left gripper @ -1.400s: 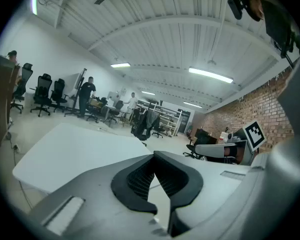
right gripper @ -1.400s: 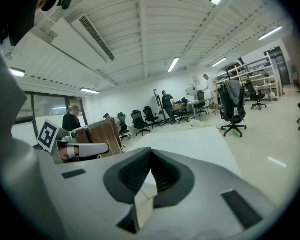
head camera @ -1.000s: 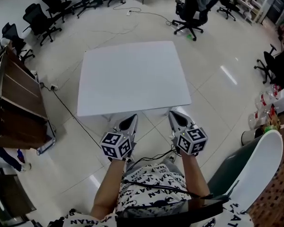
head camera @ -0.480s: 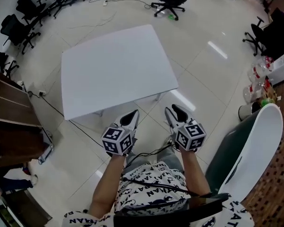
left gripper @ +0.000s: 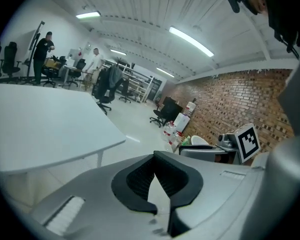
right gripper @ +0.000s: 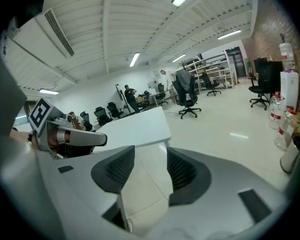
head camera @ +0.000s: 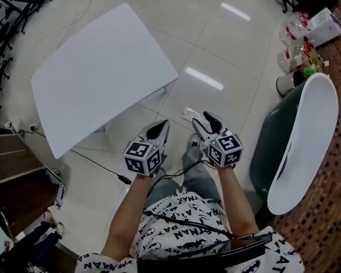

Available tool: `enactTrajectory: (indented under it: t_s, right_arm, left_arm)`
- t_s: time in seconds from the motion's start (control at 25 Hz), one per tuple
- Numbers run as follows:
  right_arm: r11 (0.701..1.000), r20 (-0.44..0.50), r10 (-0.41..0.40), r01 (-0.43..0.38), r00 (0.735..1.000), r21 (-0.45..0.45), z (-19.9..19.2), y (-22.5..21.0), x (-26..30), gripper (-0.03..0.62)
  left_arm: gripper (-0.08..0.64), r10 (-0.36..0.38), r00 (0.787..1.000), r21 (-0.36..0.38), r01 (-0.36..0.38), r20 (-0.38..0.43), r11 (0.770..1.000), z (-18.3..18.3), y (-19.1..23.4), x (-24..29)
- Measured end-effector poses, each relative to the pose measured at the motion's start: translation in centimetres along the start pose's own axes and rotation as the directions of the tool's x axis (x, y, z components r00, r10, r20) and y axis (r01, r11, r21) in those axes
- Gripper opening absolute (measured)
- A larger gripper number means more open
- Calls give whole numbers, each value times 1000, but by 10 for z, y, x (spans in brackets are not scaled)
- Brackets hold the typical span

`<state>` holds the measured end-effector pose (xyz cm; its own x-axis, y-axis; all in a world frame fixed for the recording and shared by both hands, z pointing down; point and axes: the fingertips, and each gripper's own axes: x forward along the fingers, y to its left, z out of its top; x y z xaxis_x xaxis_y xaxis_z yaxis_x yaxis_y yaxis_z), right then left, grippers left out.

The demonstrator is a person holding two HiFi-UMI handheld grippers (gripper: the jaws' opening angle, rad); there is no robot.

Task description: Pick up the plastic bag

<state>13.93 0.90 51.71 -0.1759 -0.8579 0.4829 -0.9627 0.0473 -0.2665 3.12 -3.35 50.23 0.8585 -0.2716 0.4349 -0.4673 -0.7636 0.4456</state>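
A crumpled clear plastic bag [head camera: 188, 114] lies on the tiled floor, just beyond my right gripper's tips in the head view. My right gripper [head camera: 207, 120] is held low in front of the person's knees, its jaws opening with only floor showing between them [right gripper: 150, 151]. My left gripper [head camera: 158, 129] hangs beside it to the left, its tips [left gripper: 155, 159] meeting with nothing held. Neither gripper view shows the bag.
A white table [head camera: 96, 78] stands at the upper left. A green and white chair [head camera: 298, 135] is close on the right, with bottles [head camera: 295, 36] and a bin behind it. A black cable [head camera: 96, 162] runs over the floor on the left.
The head view has swung right and down, so the table slid to the upper left and the bag came into sight. My right gripper's jaws have spread apart.
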Motion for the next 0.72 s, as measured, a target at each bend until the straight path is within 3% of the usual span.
enactTrajectory:
  t_s: [0.16, 0.36, 0.6, 0.72]
  right_arm:
    - [997, -88, -59, 63, 994, 38, -52, -52, -9, 218]
    - [993, -188, -89, 101, 978, 54, -122, -119, 11, 218]
    - [992, -316, -118, 127, 941, 6, -235, -173, 48, 218]
    - [992, -353, -109, 126, 929, 24, -295, -196, 81, 218]
  left_arm:
    - [0, -36, 995, -15, 34, -96, 999, -37, -17, 53]
    - [0, -33, 981, -21, 30, -191, 999, -88, -8, 118]
    - [0, -32, 944, 6, 36, -330, 999, -176, 15, 184]
    - [0, -42, 922, 22, 55, -385, 998, -224, 33, 224]
